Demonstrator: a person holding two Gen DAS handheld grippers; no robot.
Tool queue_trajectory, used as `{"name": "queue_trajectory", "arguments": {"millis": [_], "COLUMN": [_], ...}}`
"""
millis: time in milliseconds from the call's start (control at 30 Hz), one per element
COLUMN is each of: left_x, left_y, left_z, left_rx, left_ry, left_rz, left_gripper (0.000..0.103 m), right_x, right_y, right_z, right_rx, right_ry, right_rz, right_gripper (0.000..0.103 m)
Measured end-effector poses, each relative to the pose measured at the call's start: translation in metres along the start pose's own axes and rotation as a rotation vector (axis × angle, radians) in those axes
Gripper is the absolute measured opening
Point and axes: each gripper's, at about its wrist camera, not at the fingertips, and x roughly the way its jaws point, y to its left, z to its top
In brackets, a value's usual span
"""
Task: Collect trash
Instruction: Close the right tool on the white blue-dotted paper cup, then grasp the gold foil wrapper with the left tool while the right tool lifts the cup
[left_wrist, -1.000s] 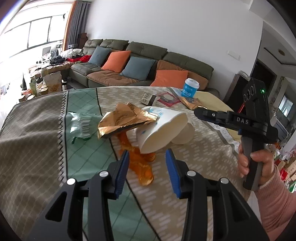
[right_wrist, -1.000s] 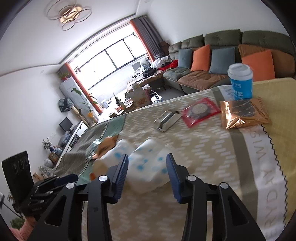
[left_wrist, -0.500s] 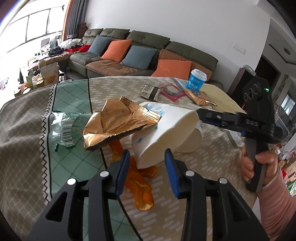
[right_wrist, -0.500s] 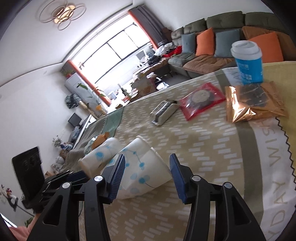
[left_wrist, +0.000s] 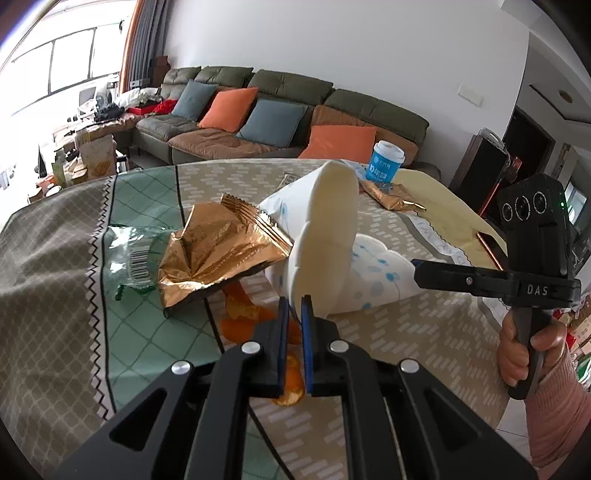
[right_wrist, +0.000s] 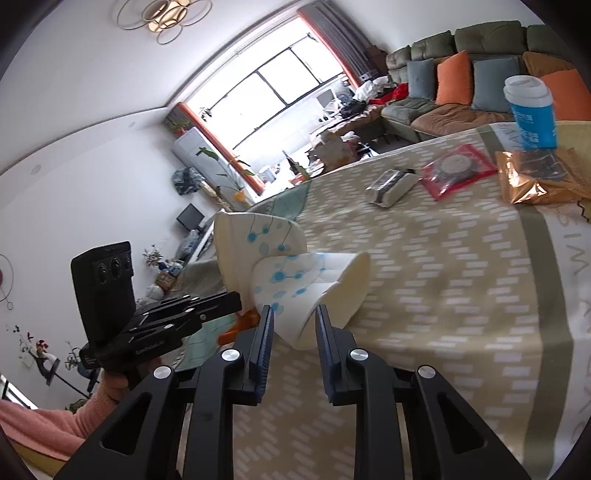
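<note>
Two white paper cups with blue dots are in the grippers. My left gripper (left_wrist: 292, 306) is shut on the rim of one cup (left_wrist: 325, 236), lifted and squashed flat, its mouth facing me. My right gripper (right_wrist: 293, 325) is shut on the other cup (right_wrist: 314, 284), held near the first cup (right_wrist: 255, 236). The right gripper (left_wrist: 417, 266) shows in the left wrist view against its cup (left_wrist: 376, 273). A gold foil wrapper (left_wrist: 218, 251), orange peel (left_wrist: 251, 317) and a clear plastic wrapper (left_wrist: 133, 254) lie on the tablecloth.
Farther on the table: a blue-and-white lidded cup (right_wrist: 532, 110), an orange-gold packet (right_wrist: 539, 181), a red packet (right_wrist: 458, 170) and a small silver packet (right_wrist: 391, 184). A sofa with cushions (left_wrist: 280, 114) stands behind the table. The table's near right edge (left_wrist: 495, 406) drops off.
Both grippers have closed, each on a cup. The left gripper's cup has been lifted and tipped up off the table.
</note>
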Motion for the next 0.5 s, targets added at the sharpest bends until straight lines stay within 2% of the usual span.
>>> {"name": "queue_trajectory", "arguments": {"millis": [200, 233, 267, 300, 500], "left_x": [-0.026, -0.031, -0.036, -0.040, -0.069], "left_y": [0.000, -0.001, -0.001, -0.001, 0.004], "left_z": [-0.004, -0.005, -0.006, -0.007, -0.018], "left_rx": [0.004, 0.007, 0.008, 0.009, -0.013], "left_ry": [-0.052, -0.063, -0.071, -0.078, -0.118], "left_rz": [-0.020, -0.021, -0.023, -0.023, -0.024], "left_gripper": [0.008, 0.008, 0.007, 0.007, 0.007], "right_x": [0.007, 0.008, 0.008, 0.010, 0.006], "right_y": [0.005, 0.008, 0.011, 0.013, 0.027], "right_z": [-0.002, -0.003, -0.003, -0.004, -0.004], "right_rx": [0.020, 0.016, 0.013, 0.013, -0.023], "right_ry": [0.005, 0.002, 0.000, 0.002, -0.034], "right_rz": [0.060, 0.060, 0.062, 0.067, 0.040], "right_gripper": [0.024, 0.021, 0.012, 0.009, 0.008]}}
